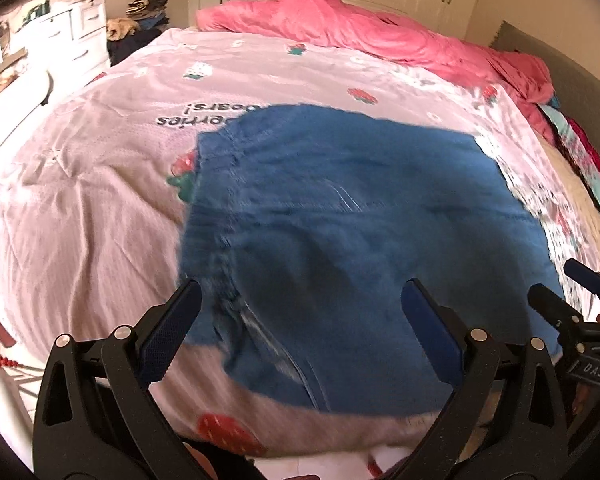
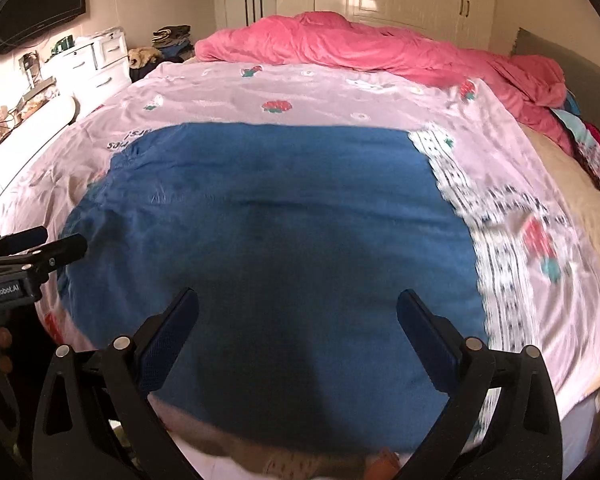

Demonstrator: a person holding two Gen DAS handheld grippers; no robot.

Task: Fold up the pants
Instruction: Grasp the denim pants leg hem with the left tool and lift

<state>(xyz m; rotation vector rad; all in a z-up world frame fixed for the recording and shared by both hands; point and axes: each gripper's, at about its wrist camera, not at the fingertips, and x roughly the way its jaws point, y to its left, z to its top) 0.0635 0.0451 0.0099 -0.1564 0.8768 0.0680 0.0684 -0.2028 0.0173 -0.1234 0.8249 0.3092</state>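
Observation:
Blue denim pants point(image 1: 340, 216) lie flat as a folded block on the pink strawberry-print bed sheet point(image 1: 80, 200). In the left wrist view my left gripper point(image 1: 300, 300) hovers open over the pants' near left part, beside a stitched seam. The right gripper point(image 1: 572, 292) shows at the right edge there, over the pants' right end. In the right wrist view the pants point(image 2: 268, 240) fill the middle, and my right gripper point(image 2: 298, 308) stands open above their near edge. The left gripper point(image 2: 56, 248) pokes in from the left. Neither gripper holds cloth.
A crumpled pink duvet point(image 1: 360, 28) lies along the far side of the bed. White drawers point(image 1: 80, 32) and a pile of clothes point(image 1: 148, 12) stand at the back left. A grey headboard point(image 1: 572, 80) and colourful fabrics point(image 1: 584, 160) are at the right. A wall television point(image 2: 40, 4) hangs left.

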